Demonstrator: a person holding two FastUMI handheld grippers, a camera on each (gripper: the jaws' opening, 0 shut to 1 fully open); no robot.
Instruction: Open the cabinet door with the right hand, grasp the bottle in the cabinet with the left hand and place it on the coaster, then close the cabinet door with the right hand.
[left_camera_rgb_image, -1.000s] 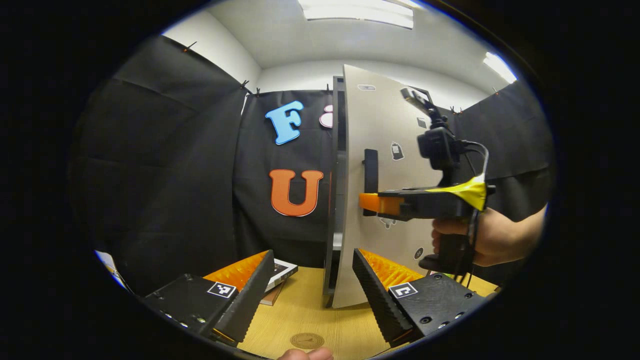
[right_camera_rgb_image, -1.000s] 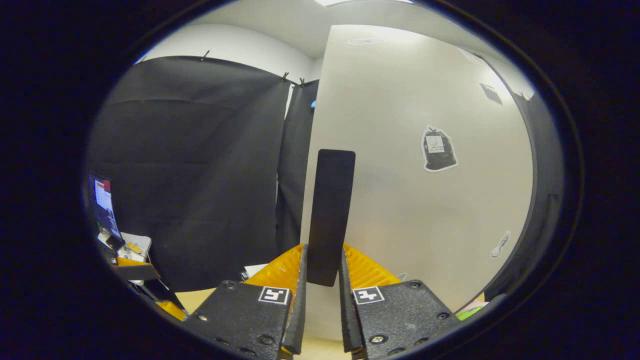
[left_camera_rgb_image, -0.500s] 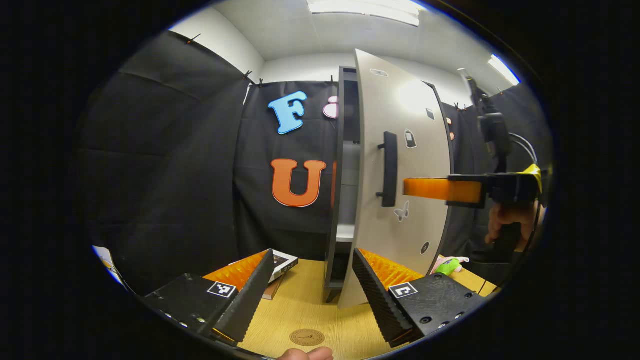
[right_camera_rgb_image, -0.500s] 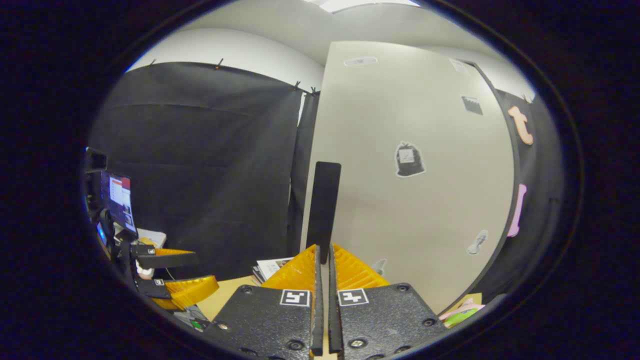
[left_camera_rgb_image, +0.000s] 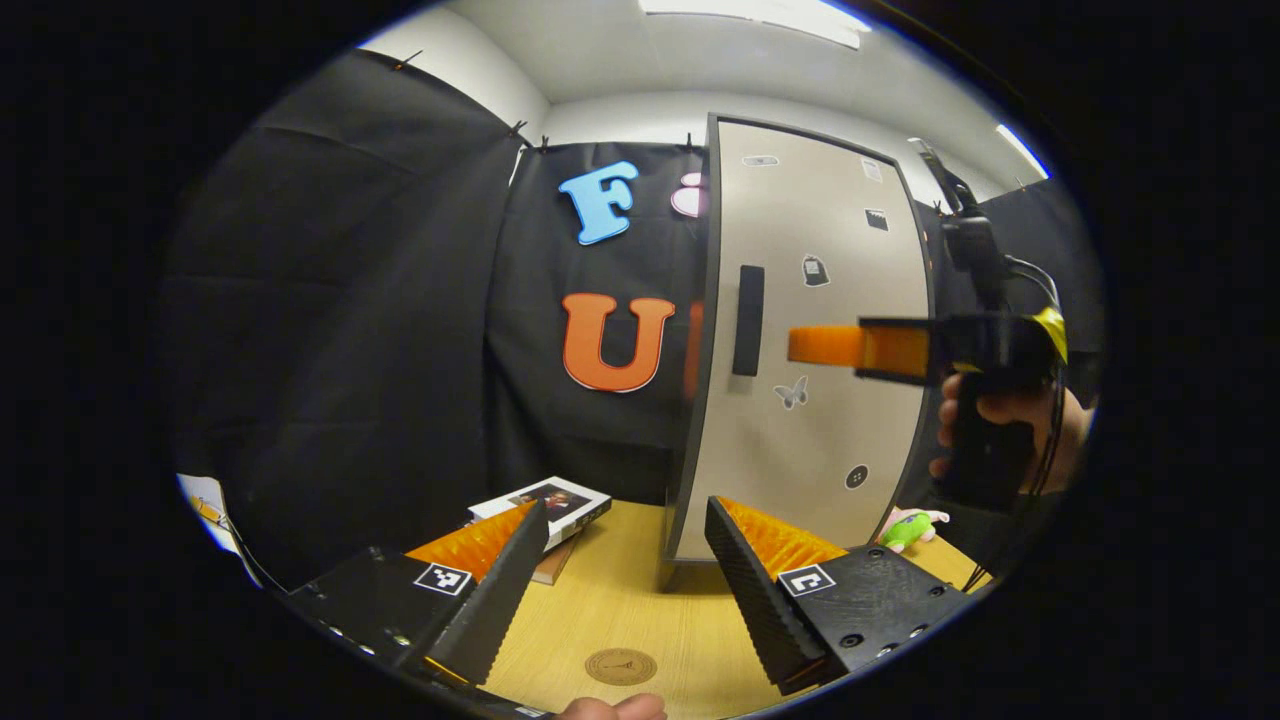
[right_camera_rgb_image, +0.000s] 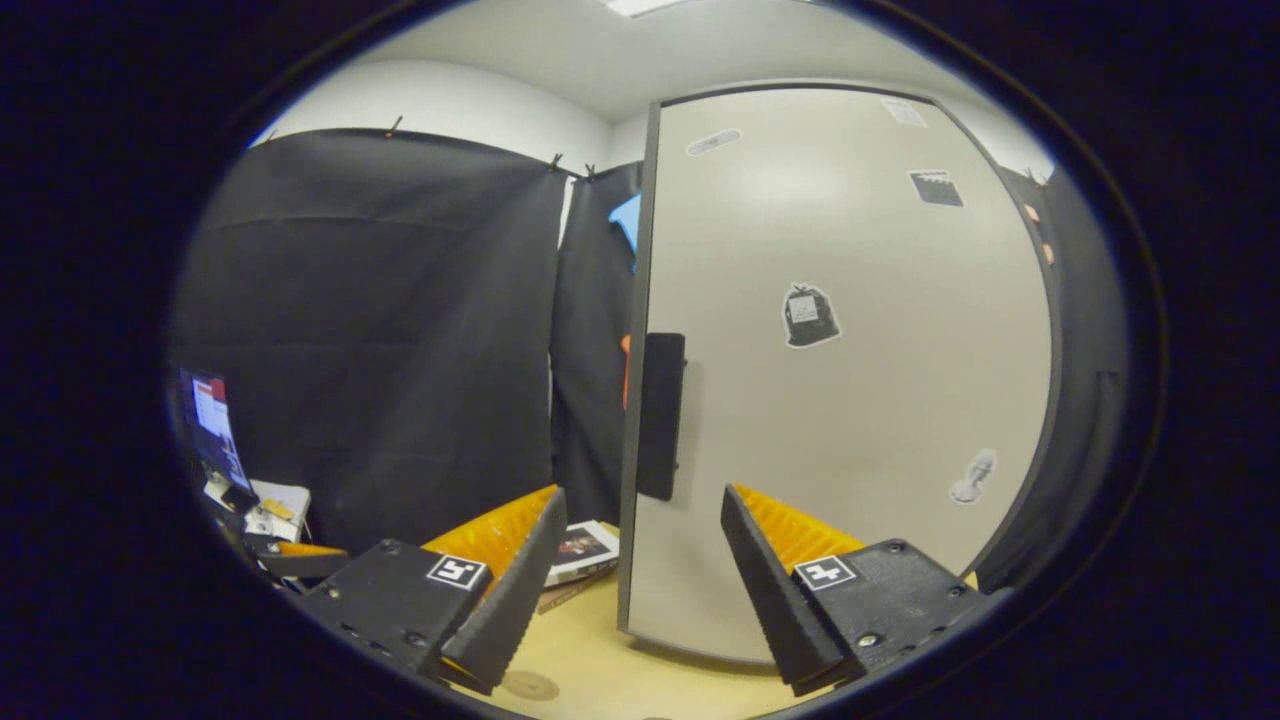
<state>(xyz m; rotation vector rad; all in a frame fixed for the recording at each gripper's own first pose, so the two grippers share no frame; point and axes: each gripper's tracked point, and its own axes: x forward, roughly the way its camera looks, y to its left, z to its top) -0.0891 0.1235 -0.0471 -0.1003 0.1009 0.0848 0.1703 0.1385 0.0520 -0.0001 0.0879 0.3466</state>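
The pale cabinet door stands shut against the dark frame, its black handle upright near the left edge. My left gripper is open and holds nothing, low over the wooden table. The round coaster lies just below it. Farther right a hand holds my right gripper, whose fingers point at the handle from a short way off. In the right gripper view the right gripper is open in front of the door, apart from the handle. The coaster shows at the bottom.
A stack of books lies on the table left of the cabinet. A small plush toy sits at the cabinet's right foot. A lit screen and clutter stand off to the far left. A thumb shows at the bottom edge.
The door has swung from ajar to shut. My right gripper let go of the handle, drew back from it and opened. The left gripper stayed open.
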